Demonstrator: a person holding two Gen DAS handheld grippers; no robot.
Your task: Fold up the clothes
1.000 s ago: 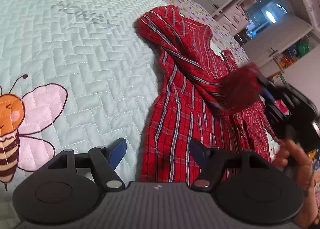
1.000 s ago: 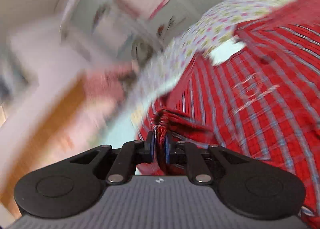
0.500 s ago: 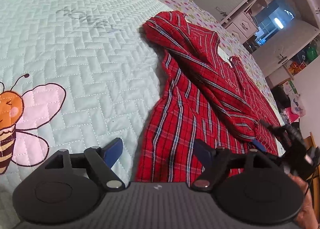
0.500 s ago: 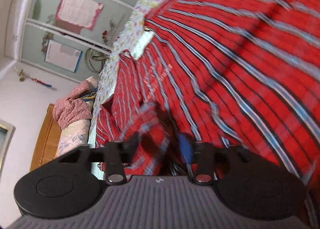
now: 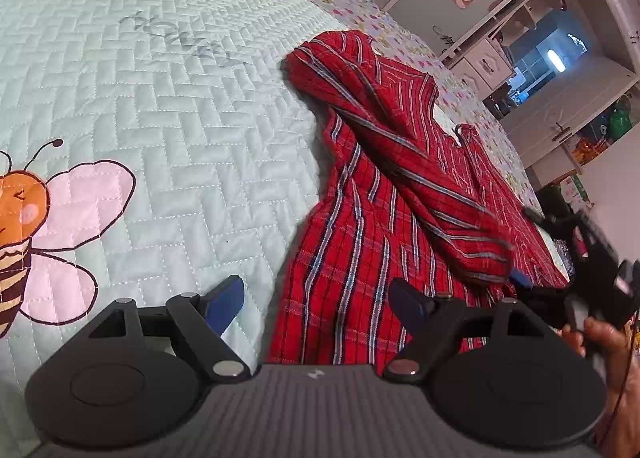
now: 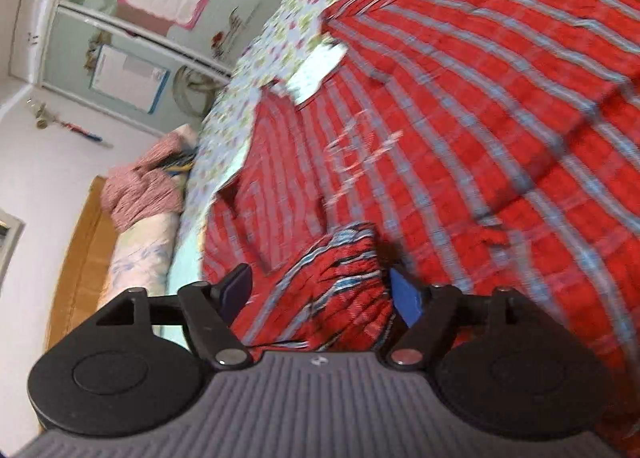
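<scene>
A red plaid shirt (image 5: 360, 226) lies spread on the bed, one sleeve (image 5: 420, 178) folded diagonally across its body. My left gripper (image 5: 316, 298) hovers open over the shirt's near hem with nothing between its fingers. My right gripper (image 6: 322, 286) is low over the shirt (image 6: 480, 98), and its jaws are opening. The bunched sleeve cuff (image 6: 344, 278) lies loose between them, and the pads do not press on it. In the left wrist view the right gripper (image 5: 528, 250) sits at the sleeve's end, held by a hand (image 5: 600, 338).
The bed has a pale green quilted cover (image 5: 160, 118) printed with bees. White cupboards and shelves (image 5: 560, 78) stand beyond its far side. In the right wrist view a pink heap of clothes (image 6: 140, 186) rests by a wooden headboard (image 6: 76, 258).
The right gripper carried the sleeve down across the shirt and let go of the cuff, its jaws spreading. The left gripper stayed over the hem and opened slightly wider.
</scene>
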